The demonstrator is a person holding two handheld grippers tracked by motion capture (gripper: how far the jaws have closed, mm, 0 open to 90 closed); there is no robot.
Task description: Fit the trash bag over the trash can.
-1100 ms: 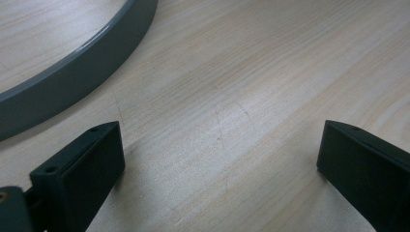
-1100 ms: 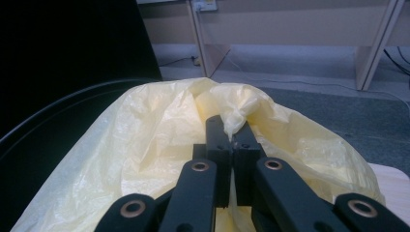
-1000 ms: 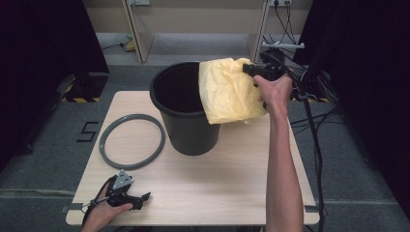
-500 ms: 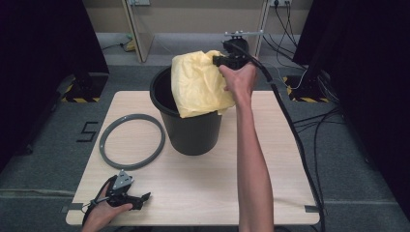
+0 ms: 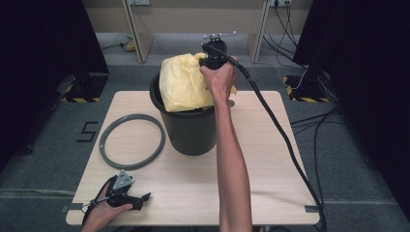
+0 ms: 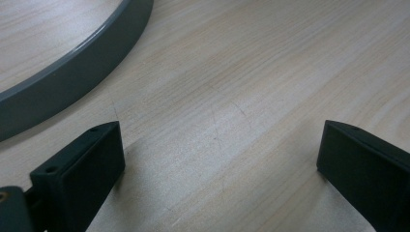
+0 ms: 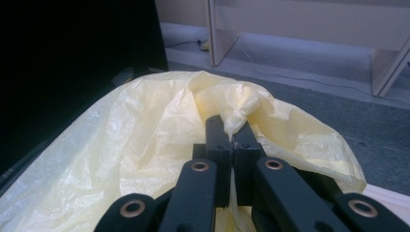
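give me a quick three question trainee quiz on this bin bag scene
1. True or false: the right hand-held gripper is shut on the crinkled yellow plastic bag.
2. What lies flat on the pale wooden table, left of the round black plastic bucket?
3. The left hand-held gripper is: A open with nothing between its jaws, B shut on the ring, C holding the bag.

Key: 1 true; 2 the flat grey ring; 3 A.

A black bucket [image 5: 188,128] stands mid-table [image 5: 270,193]. Above its rim, the right tool [image 5: 211,57] pinches a yellow plastic bag [image 5: 183,87]. Left of the bucket lies a grey ring [image 5: 131,141]; nearer the person, the left tool [image 5: 126,192] rests.
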